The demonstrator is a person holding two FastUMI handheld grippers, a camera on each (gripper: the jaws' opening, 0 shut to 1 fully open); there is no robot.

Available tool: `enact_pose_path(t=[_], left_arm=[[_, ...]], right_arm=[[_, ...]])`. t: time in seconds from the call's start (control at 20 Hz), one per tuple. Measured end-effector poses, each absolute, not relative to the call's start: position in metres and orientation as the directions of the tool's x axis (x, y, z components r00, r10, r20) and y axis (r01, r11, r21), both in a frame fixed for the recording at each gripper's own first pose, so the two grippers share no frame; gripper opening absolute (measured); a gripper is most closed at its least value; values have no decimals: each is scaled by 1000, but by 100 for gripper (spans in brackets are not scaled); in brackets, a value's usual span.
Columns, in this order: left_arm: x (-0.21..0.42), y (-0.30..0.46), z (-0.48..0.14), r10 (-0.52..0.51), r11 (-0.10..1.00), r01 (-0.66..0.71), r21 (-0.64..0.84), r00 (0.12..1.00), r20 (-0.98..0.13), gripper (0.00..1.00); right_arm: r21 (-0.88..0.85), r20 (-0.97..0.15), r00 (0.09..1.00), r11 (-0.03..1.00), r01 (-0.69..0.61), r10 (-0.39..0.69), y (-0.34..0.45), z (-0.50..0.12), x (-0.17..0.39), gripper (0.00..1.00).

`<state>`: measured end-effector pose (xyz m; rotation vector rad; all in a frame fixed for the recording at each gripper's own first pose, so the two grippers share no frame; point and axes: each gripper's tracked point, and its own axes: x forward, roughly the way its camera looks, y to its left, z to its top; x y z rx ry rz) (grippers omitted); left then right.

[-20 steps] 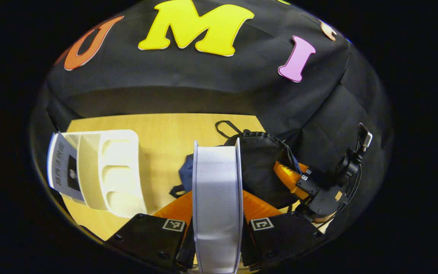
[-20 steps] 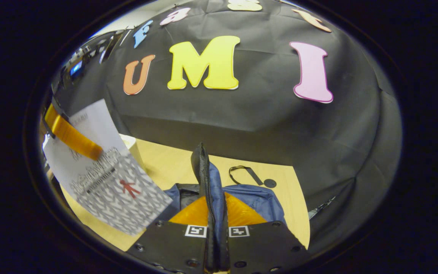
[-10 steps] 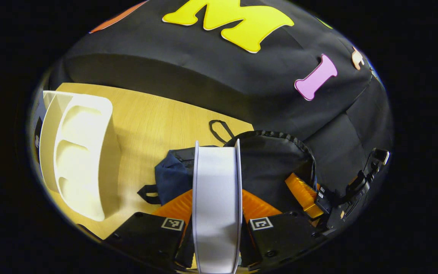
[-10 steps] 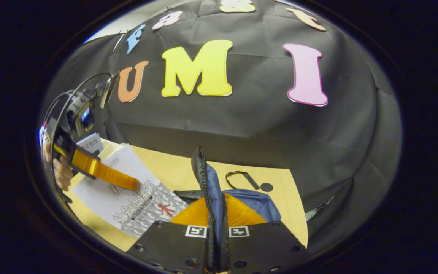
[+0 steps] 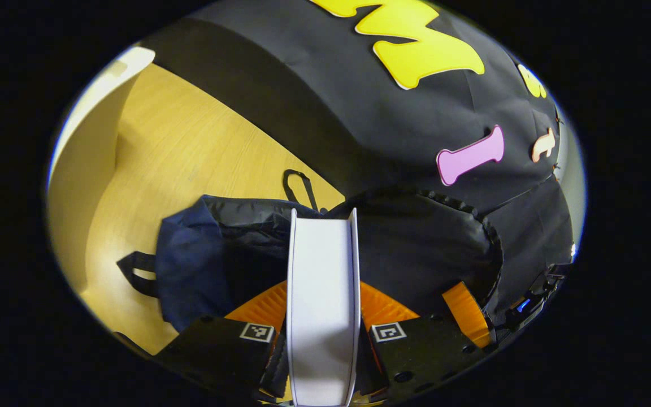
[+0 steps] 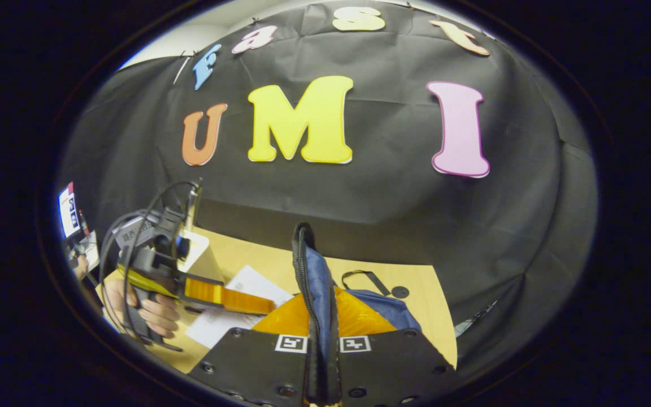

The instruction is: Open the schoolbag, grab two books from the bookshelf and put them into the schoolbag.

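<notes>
The left gripper [image 5: 322, 316], clenched on a book [image 5: 322, 282], points it lengthwise at the schoolbag [image 5: 416, 254] mouth, probably just ahead; the right gripper [image 6: 322, 339] pinches its flap [image 6: 317, 282] upright.

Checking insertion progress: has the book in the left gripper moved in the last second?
Yes. In the right gripper view, the book has dropped from level with the bookshelf toward the schoolbag.
</notes>
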<state>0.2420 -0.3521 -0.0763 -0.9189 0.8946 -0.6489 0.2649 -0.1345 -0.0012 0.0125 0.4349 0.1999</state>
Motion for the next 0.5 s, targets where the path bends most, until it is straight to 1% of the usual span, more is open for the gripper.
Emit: enact_pose_path(t=[0.15,0.2,0.25,0.3,0.35,0.45,0.5], left_arm=[[248,-374,-88,-818,378,78,-922,494,-294,48],[251,-383,-95,-822,358,73,-931,498,-277,53],[252,-391,-103,-828,336,67,-939,496,-261,48],[254,-399,-109,-834,305,53,-951,497,-240,48],[255,-406,-115,-843,268,43,-963,494,-213,53],[261,-421,-124,-855,190,24,-982,496,-153,44],[265,-427,-128,-856,151,17,-988,501,-123,49]], right_arm=[[46,-418,884,977,-208,208,-123,-2,267,6],[51,-423,880,976,-212,214,-120,-5,268,6],[57,-428,877,975,-216,219,-118,-7,267,6],[66,-431,873,973,-221,227,-115,-8,268,6],[68,-432,872,972,-225,232,-113,-8,269,6],[56,-427,873,971,-233,234,-110,-8,269,6],[53,-425,874,970,-236,235,-108,-8,269,6]])
